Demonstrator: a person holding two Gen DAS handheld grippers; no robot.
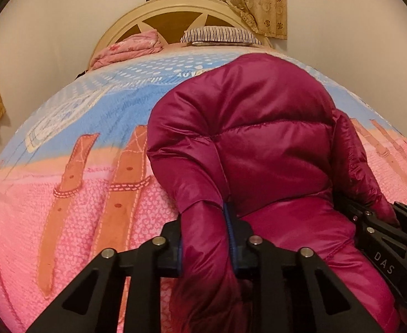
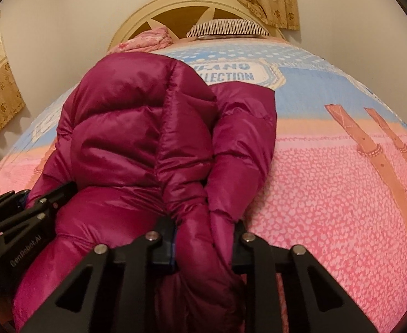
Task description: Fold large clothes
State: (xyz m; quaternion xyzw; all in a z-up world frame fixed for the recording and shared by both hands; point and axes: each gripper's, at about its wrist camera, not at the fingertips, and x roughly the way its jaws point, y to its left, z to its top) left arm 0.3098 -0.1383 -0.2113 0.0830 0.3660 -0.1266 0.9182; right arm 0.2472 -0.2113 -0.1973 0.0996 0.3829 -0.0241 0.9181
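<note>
Nearest the lens of my left wrist camera, my left gripper [image 1: 207,238] had its jaws clamped on a puffy fold of the magenta down jacket [image 1: 247,127], at 6 o'clock in that view. The fabric filled the gap between the blue-edged pads. My right gripper [image 2: 203,238] held a matching fold, its jaws pressed on bunched sleeve material at 6 o'clock in the right wrist view. Each gripper appeared in the other's view: the right one at 4 o'clock from the left camera, the left one at 8 o'clock from the right camera. Both sat just beside the jacket's near hem.

The jacket lay on the bed, on a pink-and-blue printed bedspread [image 1: 64,144], extending from the jaws toward 12 o'clock. From the right camera, a sleeve [image 2: 242,138] lay along the jacket's 3 o'clock side.

At 12 o'clock stood a cream headboard [image 1: 125,19], with a striped pillow [image 1: 220,34] and a folded pink quilt [image 1: 131,48] against it. A patterned curtain [image 1: 258,2] hung above.
</note>
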